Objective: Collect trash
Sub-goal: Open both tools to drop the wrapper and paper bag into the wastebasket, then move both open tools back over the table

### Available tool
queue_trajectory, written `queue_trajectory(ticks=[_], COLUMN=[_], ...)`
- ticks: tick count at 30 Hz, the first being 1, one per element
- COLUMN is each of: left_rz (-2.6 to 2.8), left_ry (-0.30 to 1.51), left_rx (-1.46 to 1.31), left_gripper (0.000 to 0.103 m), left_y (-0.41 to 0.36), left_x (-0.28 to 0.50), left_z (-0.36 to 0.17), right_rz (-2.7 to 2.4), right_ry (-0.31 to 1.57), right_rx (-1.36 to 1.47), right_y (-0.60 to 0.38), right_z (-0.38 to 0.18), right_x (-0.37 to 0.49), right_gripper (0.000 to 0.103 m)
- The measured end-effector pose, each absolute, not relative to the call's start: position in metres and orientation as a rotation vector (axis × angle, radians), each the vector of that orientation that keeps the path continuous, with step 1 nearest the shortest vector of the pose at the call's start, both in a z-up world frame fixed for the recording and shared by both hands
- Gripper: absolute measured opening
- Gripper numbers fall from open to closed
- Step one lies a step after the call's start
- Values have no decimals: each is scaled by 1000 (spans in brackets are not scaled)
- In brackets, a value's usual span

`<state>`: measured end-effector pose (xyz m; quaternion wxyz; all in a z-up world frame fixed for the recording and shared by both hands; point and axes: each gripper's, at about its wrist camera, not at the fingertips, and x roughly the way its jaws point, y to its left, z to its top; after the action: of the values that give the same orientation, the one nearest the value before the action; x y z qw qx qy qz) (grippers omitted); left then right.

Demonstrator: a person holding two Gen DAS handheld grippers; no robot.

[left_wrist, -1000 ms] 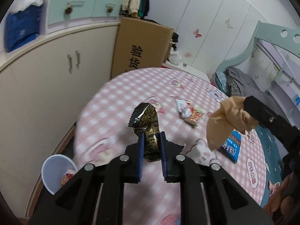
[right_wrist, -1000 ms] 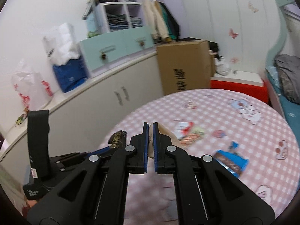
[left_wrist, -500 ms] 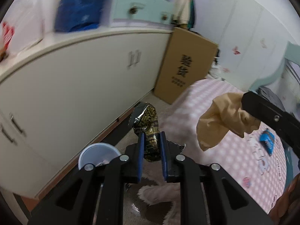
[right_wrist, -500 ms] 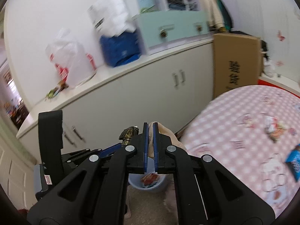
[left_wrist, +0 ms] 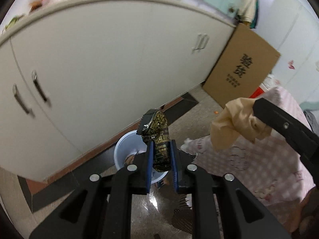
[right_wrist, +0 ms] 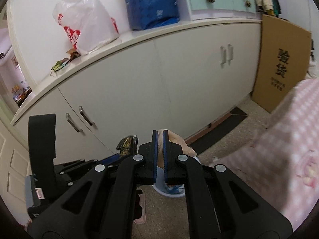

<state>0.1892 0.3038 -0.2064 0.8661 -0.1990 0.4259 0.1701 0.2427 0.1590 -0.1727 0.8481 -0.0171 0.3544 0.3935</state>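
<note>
Listing left to right, left wrist view first. White cabinet (left_wrist: 103, 63) with paired metal door handles (left_wrist: 30, 97), its top carrying bags, blurred. Pale blue waste bin (left_wrist: 124, 149) on the floor at the cabinet foot, open mouth up, some litter visible inside. Left hand-held gripper (left_wrist: 161, 155), blue pads narrowed and clamped on a crumpled black-and-gold foil wrapper (left_wrist: 158, 135); the wrapper stands upright above the pads and sits over the bin's right rim. Brown cardboard box (left_wrist: 242, 71) printed with black characters, leaning against the cabinet end. Crumpled tan tissue (left_wrist: 237, 123), pinched in the right hand-held gripper (left_wrist: 257, 117), whose black finger enters from the right; the tissue hangs above the floor, just beside the edge of a pink checked tablecloth (left_wrist: 269, 159) covering the surface.

Right wrist view. White plastic carrier bag with red print (right_wrist: 85, 27) and blue pack (right_wrist: 153, 10) on the cabinet top. Left hand-held gripper body low at left, the foil wrapper (right_wrist: 127, 145) protruding from it. Right hand-held gripper (right_wrist: 160, 149), pads nearly together on the tan tissue (right_wrist: 179, 143), which bulges out to the right of the fingers. Bin (right_wrist: 173, 191) partly hidden directly below the fingers. Pink slipper (right_wrist: 141, 209) on the speckled floor. Cardboard box (right_wrist: 281, 63) and tablecloth (right_wrist: 289, 149) at right.
</note>
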Motion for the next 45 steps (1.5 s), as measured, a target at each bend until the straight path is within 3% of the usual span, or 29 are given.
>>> queue_trajectory(ticks=[3,4,5,6,7,16,24,26,27,28,29,45], left_rz=[376,378,379,380,381,368,363,368,377,389,396,353], left_ry=[918,926,934,940,945,972,953,911,890,883,870,823], left_rx=[-441,-445,-445,-446,-448,-441,-427,-449,-457,-456,-452,-399], left_gripper=[16,16,16,16,16,16,17,20,33,59,68,70], left_y=[320,323,325,327,330,324,315,315,315,315,314,280], left_x=[193,194,196,196,198,208,217,217,217,218,217,209], left_z=[-220,-225,-228,-232,-236,-250,-244,-238,-236,-233,-230,-179], right_rz=[826,823,818,811,807,754,661,648,649,650,650,637], right_ry=[773,784,785,785,783,802,702,666,659,654,652,614], right_rx=[-48,-52,-51,-51,-51,-62,-73,-62,-52,-41,-35,15], right_y=[179,185,186,188,190,178,163,159,158,156,154,113], right_z=[-191,-198,-201,-205,-206,-218,-209,-204,-202,-200,-199,-162], right_x=[253,256,256,256,257,260,252,249,250,250,251,232], right_gripper=[8,19,41,52,54,54,55,57,57,57,57,58])
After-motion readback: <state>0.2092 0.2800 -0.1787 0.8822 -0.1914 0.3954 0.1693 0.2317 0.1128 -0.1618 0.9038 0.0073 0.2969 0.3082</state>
